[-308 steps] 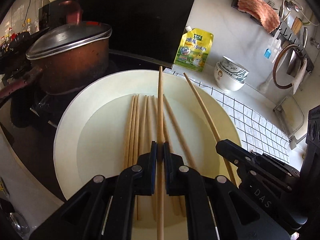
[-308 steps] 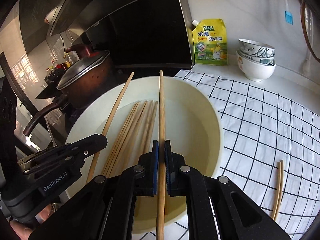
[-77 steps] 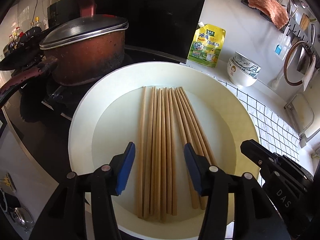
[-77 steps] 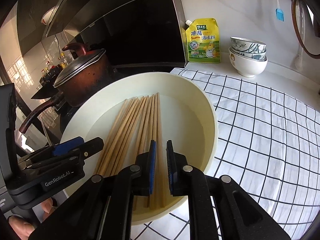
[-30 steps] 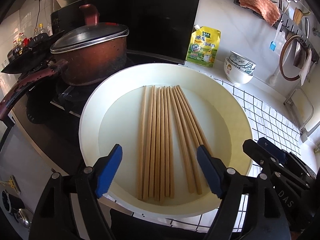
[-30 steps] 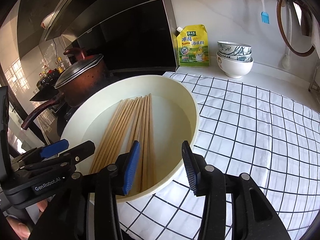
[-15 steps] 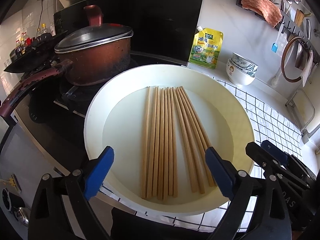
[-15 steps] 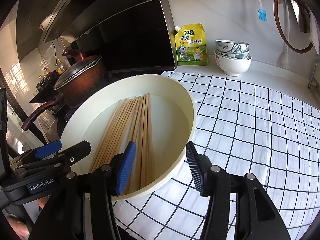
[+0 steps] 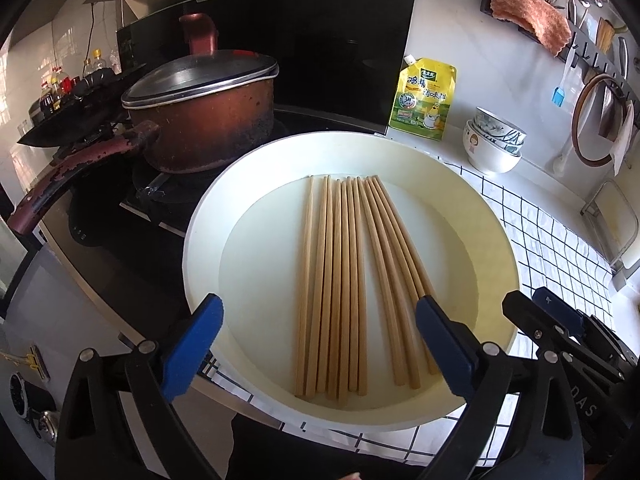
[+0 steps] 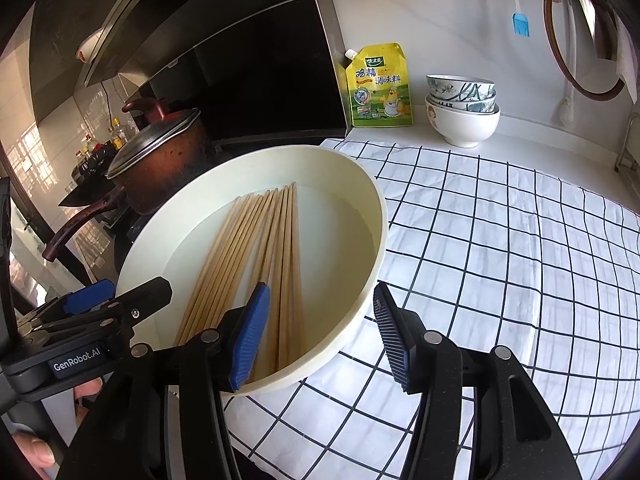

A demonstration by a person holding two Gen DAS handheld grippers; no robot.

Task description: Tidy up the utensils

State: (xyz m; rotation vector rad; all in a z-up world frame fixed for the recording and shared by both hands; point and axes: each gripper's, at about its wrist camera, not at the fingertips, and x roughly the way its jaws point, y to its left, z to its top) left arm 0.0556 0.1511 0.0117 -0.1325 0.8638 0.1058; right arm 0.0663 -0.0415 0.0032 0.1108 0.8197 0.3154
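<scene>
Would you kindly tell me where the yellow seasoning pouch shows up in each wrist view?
Left wrist view: the yellow seasoning pouch stands upper right of centre, against the wall behind the cream basin.
Right wrist view: the pouch stands upper centre, just left of the stacked bowls.
Shared landmark: the stacked bowls, right of the pouch in both.

A white counter (image 10: 532, 140) runs under a white wall (image 10: 432, 20), partly covered by a white cloth with a black grid (image 10: 520, 248). A black range hood (image 10: 224, 40) hangs over a dark stove (image 9: 120, 248), where a brown lidded pot (image 9: 204, 120) stands. A yellow pouch (image 10: 378, 86) leans on the wall beside stacked bowls (image 10: 462, 110). Daylight brightens tiles at far left (image 10: 28, 148).
</scene>
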